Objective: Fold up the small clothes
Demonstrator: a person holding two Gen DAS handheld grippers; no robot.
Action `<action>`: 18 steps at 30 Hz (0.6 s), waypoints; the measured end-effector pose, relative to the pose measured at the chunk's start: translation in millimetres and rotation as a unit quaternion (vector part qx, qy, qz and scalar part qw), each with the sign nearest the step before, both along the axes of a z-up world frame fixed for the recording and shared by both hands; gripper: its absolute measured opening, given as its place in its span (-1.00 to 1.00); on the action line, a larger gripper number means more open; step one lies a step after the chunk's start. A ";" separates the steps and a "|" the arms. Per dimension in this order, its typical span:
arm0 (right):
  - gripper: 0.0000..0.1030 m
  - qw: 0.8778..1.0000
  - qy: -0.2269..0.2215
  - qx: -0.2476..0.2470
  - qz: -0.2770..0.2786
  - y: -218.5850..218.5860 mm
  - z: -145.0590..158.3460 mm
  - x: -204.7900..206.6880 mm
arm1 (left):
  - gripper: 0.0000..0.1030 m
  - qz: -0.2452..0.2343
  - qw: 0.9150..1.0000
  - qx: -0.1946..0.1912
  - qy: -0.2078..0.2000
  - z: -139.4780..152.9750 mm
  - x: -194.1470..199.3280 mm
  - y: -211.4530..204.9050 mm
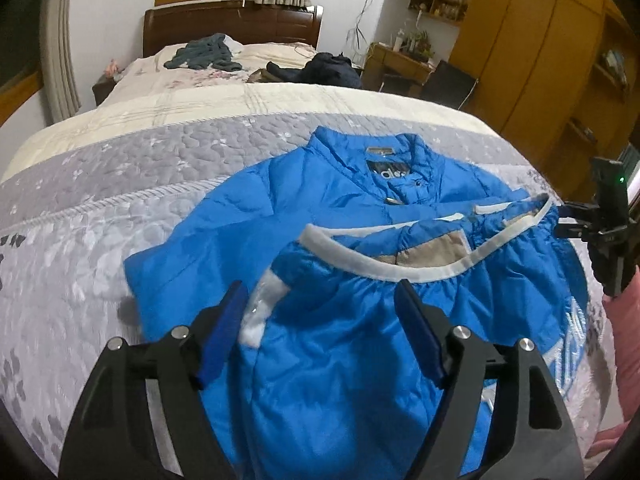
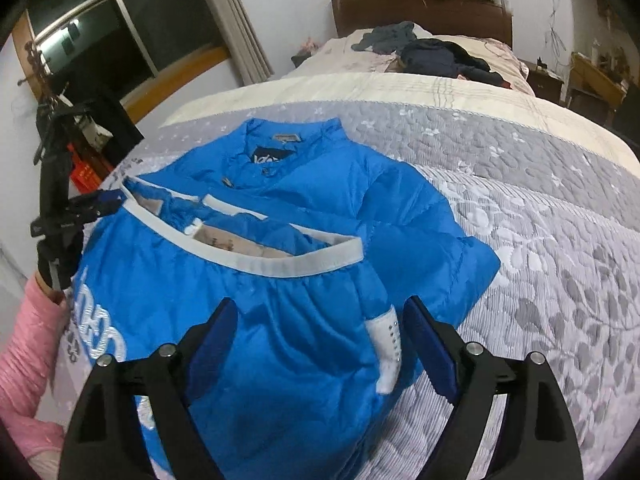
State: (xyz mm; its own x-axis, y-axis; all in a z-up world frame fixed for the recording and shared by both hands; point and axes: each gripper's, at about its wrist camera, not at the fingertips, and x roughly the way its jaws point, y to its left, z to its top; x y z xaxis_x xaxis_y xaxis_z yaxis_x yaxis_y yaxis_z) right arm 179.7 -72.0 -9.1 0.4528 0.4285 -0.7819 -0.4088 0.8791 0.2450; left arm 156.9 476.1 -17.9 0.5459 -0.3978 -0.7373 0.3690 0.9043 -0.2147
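- Holding both tongs low over the near end of a blue padded jacket [image 1: 304,184], I have it spread on the grey quilted bedspread [image 1: 120,208], collar pointing away from me toward the headboard [image 1: 232,26].
- My left gripper [image 1: 320,308] is spread wide, its blue pads [image 1: 226,332] apart and clamping nothing; blue fabric fills the gap between them, with a white patch just inside the left pad.
- My right gripper [image 2: 318,330] is likewise released, pads wide, hovering over the near right corner of the garment, where a white tab [image 2: 386,344] sits close to the right pad.
- The lower half of the jacket looks folded up over the chest: a white hem band [image 1: 404,268] curves across the middle, with beige lining showing behind it.
- From the right wrist view, the same band [image 2: 296,260] runs across, and white lettering shows on the left side of the fabric.
- In each view the other tool appears at the picture's edge, near the far corner of the hem; whether it touches the cloth there I cannot tell.
- A pink sleeve [image 2: 28,344] shows at the left edge of the right view.
- Farther up the bed lie a dark teal heap of clothes [image 1: 206,56] and a navy heap [image 1: 328,68], well apart from the jacket.
- Yellow wooden wardrobes [image 1: 532,48] stand along the right wall.
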 end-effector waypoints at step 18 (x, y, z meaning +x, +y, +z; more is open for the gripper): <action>-0.70 0.995 -0.079 0.053 -0.002 -10.2 49.0 -49.4 | -0.76 0.064 0.991 -0.015 -0.119 43.5 -54.9 -4.4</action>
